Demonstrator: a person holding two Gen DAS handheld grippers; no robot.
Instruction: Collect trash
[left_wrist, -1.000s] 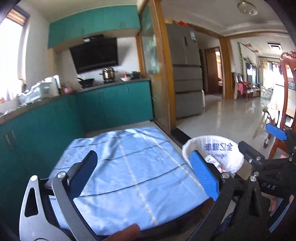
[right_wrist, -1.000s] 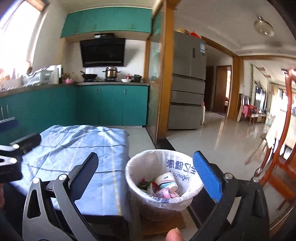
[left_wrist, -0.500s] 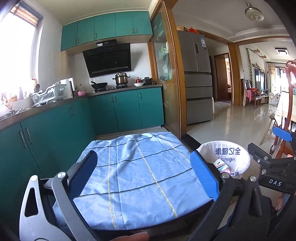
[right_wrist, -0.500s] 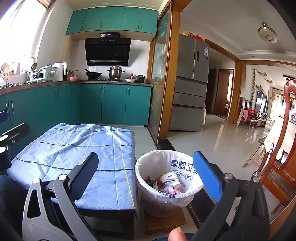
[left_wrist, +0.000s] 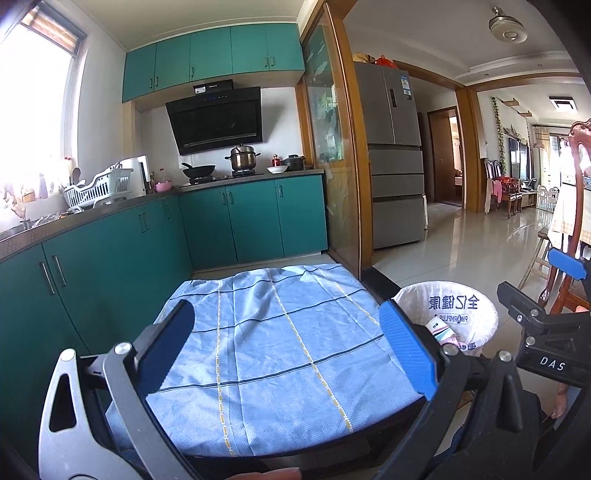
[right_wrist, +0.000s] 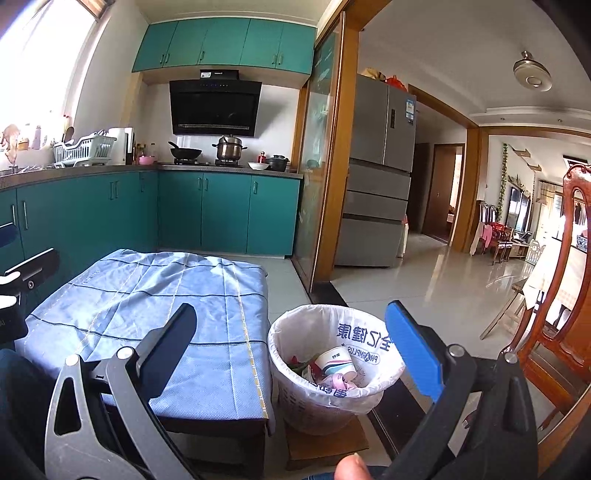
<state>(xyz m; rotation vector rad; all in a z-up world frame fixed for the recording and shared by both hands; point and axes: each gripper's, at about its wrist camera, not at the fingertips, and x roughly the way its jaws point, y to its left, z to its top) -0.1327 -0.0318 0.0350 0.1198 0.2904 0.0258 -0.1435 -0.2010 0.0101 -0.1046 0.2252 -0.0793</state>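
The low table (left_wrist: 280, 435), draped in a blue checked cloth (left_wrist: 273, 343), fills the lower middle of both wrist views, and no litter shows on the cloth. To its right on the floor, just beside the table's edge, stands the lined trash basket (right_wrist: 369, 402) on a small wooden board (right_wrist: 325, 446). Its white bag is folded over the rim, and inside lie a striped paper cup (right_wrist: 338, 363), some pink wrapping and a scrap of green and red; the smaller pieces are too jumbled to name.

The left gripper (left_wrist: 286, 343) hangs above the cloth with its fingers spread wide and nothing between them. The right gripper (right_wrist: 291, 341) sits above the gap between table and basket, likewise spread and empty.

Judging by the bare cloth and the filled basket, collection looks complete or nearly so. The step in hand is likely a last check. Doing it well means sweeping both cameras along the far edge and the creases of the cloth, where a thin wrapper could hide. The floor around the board deserves a look too. Both sets of fingers are best kept apart and clear of the cloth, since a snag would drag it off the table. The bag's rim looks loose and could slip if brushed.
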